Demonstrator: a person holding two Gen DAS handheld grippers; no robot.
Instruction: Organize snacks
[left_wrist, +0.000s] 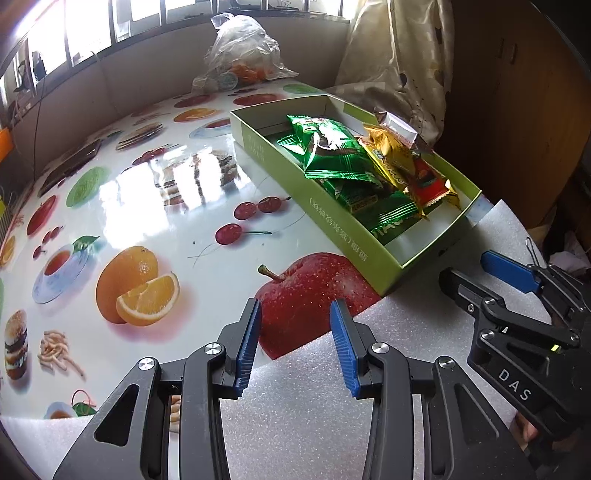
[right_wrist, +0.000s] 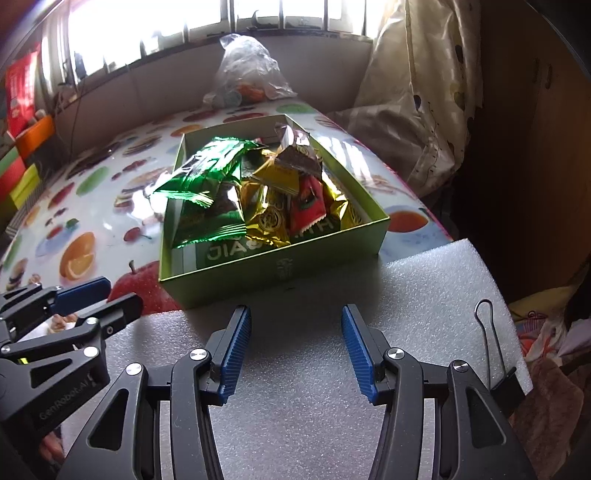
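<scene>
A shallow green cardboard box (left_wrist: 373, 258) (right_wrist: 332, 240) lies on the fruit-print table, filled with snack packets: green ones (left_wrist: 332, 155) (right_wrist: 199, 173), gold ones (left_wrist: 391, 155) (right_wrist: 269, 221) and a red one (left_wrist: 428, 181) (right_wrist: 306, 206). My left gripper (left_wrist: 295, 339) is open and empty, low over the table's near edge, left of the box. My right gripper (right_wrist: 295, 347) is open and empty over a white foam sheet (right_wrist: 332, 288), just in front of the box. Each gripper shows in the other's view, the right one (left_wrist: 495, 280) and the left one (right_wrist: 92, 299).
A clear plastic bag (left_wrist: 240, 59) (right_wrist: 251, 74) with items sits at the table's far edge by the window. A curtain (left_wrist: 399, 55) hangs at the back right. A binder clip (right_wrist: 491, 343) is clamped on the foam sheet's right edge. Coloured boxes (right_wrist: 29, 155) stand at the left.
</scene>
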